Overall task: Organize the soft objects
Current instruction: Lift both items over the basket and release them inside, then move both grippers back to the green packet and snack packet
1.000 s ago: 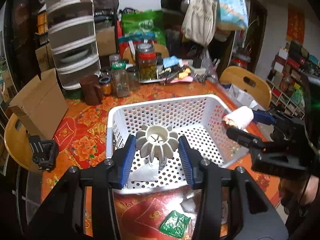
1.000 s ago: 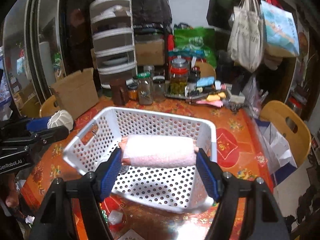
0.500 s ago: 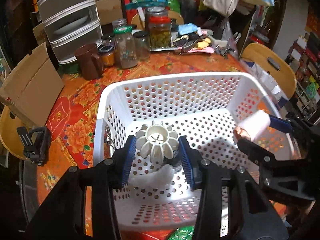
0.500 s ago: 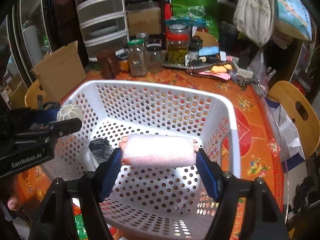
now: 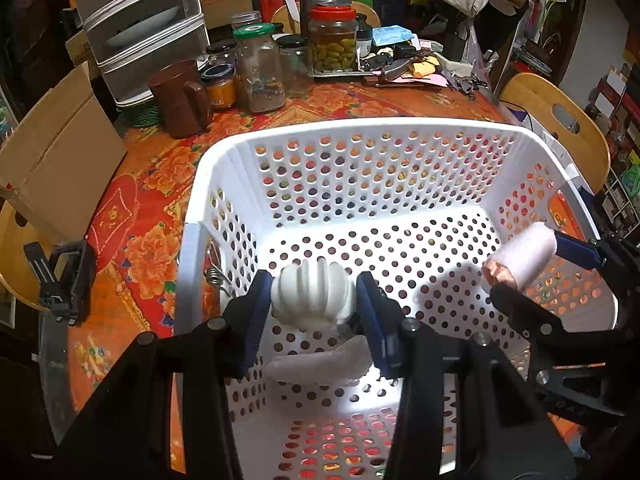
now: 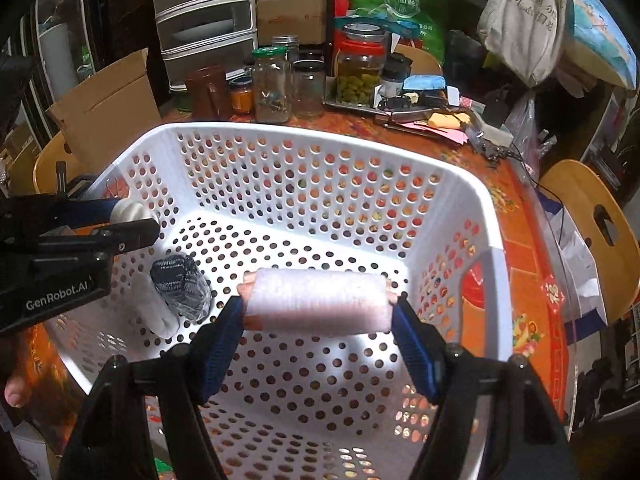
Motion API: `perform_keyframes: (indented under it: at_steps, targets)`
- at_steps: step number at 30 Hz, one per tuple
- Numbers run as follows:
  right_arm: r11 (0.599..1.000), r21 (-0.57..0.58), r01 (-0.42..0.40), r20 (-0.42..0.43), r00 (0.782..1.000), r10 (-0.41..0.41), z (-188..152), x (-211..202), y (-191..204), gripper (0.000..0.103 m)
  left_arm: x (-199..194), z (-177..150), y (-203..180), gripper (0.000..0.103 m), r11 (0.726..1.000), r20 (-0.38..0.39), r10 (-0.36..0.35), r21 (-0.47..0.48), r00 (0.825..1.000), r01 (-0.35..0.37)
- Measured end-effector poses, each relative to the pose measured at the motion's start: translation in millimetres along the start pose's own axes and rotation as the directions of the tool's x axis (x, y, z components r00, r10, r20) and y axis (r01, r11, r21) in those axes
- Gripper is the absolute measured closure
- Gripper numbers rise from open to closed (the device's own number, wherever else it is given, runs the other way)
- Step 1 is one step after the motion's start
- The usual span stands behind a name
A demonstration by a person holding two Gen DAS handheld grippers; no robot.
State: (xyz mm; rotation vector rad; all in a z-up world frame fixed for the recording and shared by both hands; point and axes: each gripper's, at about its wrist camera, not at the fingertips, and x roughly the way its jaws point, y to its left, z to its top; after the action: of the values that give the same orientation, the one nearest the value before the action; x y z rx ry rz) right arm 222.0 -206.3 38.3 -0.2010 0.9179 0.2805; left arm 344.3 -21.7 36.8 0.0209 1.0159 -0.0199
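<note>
A white perforated basket [image 5: 360, 128] [image 6: 304, 138] stands on the red flowered table. My left gripper [image 5: 314, 300] is shut on a white ribbed soft ball [image 5: 312, 296] and holds it inside the basket near its left wall; it also shows in the right wrist view [image 6: 130, 212]. My right gripper [image 6: 318, 312] is shut on a rolled pale pink towel [image 6: 318, 302], held over the basket's floor; the roll also shows in the left wrist view [image 5: 524, 256]. On the basket floor lie a dark knitted roll [image 6: 180, 282] and a white soft piece [image 6: 154, 312] [image 5: 320, 364].
Glass jars [image 5: 260, 68] [image 6: 272, 84], a brown mug [image 5: 180, 98], a cardboard box [image 5: 56, 152] and a plastic drawer unit [image 5: 140, 20] crowd the table's far side. Wooden chairs [image 5: 560, 120] [image 6: 592, 236] stand at the right. A black clip [image 5: 64, 276] lies left of the basket.
Both grippers have moved forward and down into the basket with their loads. The white ball has tilted so its ribbed side faces the camera. The dark roll has come into view.
</note>
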Motion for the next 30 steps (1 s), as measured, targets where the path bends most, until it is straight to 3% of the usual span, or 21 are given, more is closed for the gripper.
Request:
perform_keyframes:
  at_steps: [4, 6, 8, 14, 20, 23, 30]
  targets:
    - [1.000, -0.007, 0.022, 0.003, 1.000, -0.022, 0, 1, 2, 0.030, -2, 1, 0, 0.058, 1.000, 0.010, -0.007, -0.010, 1.000, 0.008]
    - [1.000, -0.005, 0.017, 0.014, 1.000, -0.016, 0, 0, 1, 0.029, -5, 1, -1, 0.051, 1.000, 0.023, -0.002, -0.005, 1.000, 0.002]
    - [1.000, -0.005, 0.022, 0.022, 1.000, -0.022, 0, -2, 1, 0.029, -9, 0, -1, 0.037, 1.000, 0.039, -0.001, -0.005, 0.999, 0.001]
    - [1.000, 0.008, 0.021, 0.042, 0.999, -0.021, 0, -9, -1, 0.023, -29, -3, -2, 0.020, 1.000, 0.095, 0.001, -0.001, 0.995, -0.001]
    - [0.999, 0.035, 0.024, 0.075, 0.997, -0.027, -1, -23, -7, 0.013, -47, -9, -5, 0.016, 1.000, 0.125, -0.004, 0.017, 0.992, 0.002]
    - [0.999, 0.044, 0.026, 0.087, 0.996, -0.029, -2, -31, -10, 0.001, -56, -14, -3, 0.012, 1.000, 0.140, -0.004, 0.019, 0.990, 0.001]
    - [0.998, 0.065, 0.018, 0.116, 0.993, -0.025, -5, -49, -16, 0.000, -78, -22, -1, 0.004, 1.000, 0.160, -0.009, 0.029, 0.987, 0.005]
